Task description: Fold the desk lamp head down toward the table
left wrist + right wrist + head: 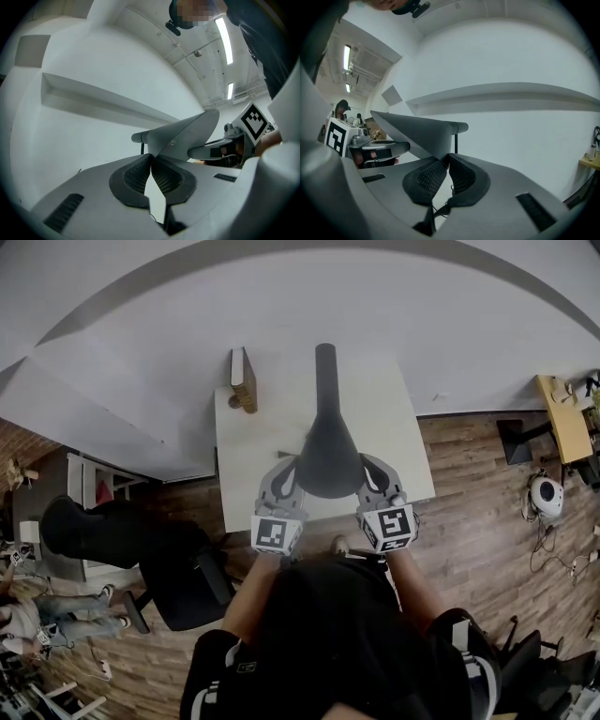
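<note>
The left gripper [151,157] has its jaws almost together, and the thin rim of the lamp head [187,133] goes in between the tips of the dark ribbed pads [133,176], so it pinches this rim. The right gripper [446,157] is in the same state: its jaws are narrow and their tips are closed on the rim of the lamp head [412,129] from the other side.

In the head view the left gripper [289,472] and the right gripper [368,472] stand on the two sides of the dark, flared lamp head [328,460], which lies between them, just in front of the person's body. Each gripper view shows the other gripper beyond the lamp head, with its marker cube [255,123].

From the lamp head a narrow dark neck [325,371] runs away from the person, over the white table [394,409]. In the gripper views a thin black rod [455,143] goes down from the neck.

Near the table's far left corner a brown book [244,379] stands on its edge, well apart from the grippers. Left of the table, on the wooden floor [469,474], is a black chair [178,568].
</note>
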### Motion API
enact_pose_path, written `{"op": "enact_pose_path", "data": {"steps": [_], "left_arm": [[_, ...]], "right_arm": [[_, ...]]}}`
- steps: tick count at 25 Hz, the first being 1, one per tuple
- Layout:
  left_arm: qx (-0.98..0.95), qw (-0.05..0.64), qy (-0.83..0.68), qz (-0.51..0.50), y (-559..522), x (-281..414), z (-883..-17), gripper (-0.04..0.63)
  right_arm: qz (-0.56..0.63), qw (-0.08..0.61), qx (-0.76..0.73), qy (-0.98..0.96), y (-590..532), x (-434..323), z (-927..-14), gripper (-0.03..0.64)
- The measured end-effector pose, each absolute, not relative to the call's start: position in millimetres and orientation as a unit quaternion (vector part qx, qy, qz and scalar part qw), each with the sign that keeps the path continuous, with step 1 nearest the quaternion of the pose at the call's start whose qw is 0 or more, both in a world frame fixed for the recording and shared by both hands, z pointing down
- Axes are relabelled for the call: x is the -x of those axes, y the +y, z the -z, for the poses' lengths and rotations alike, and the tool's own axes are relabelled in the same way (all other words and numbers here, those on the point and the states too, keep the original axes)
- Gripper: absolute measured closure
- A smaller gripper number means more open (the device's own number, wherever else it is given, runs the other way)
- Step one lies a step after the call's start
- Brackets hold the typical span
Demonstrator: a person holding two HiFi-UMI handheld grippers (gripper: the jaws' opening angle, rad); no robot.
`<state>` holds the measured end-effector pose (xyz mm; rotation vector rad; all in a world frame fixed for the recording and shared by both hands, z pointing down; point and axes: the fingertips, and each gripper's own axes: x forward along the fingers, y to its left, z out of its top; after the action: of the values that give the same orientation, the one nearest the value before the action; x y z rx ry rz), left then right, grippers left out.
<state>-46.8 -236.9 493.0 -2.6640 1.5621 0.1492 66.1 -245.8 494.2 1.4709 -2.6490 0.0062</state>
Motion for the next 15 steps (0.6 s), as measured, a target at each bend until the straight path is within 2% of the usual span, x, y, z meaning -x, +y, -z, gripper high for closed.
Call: {"op": "enact_pose_path", "data": {"steps": [3,9,12,15], "left_arm": [[0.863,0.026,0.503,-0.044,-237,48,-499,0.566],[0.862,0.023,0.504,-0.052,-237,49,-491,0.566],[0.863,0.030,0.502,-0.043,-237,49,-495,0.566],[0.861,0.018,0.506,-0.055,-237,48,-489,0.566]], "right_arm": [[0.004,0.075,-0.475,-0.877,-245,-65,-494,0.583],[0.068,0.158,-0.425,-0.889,-228,-61,-483,0.465],[0.115,0.210,-0.384,-0.892,-213,-59,-478,0.460],[0.144,0.231,-0.371,-0.888,-204,-58,-468,0.450]]}}
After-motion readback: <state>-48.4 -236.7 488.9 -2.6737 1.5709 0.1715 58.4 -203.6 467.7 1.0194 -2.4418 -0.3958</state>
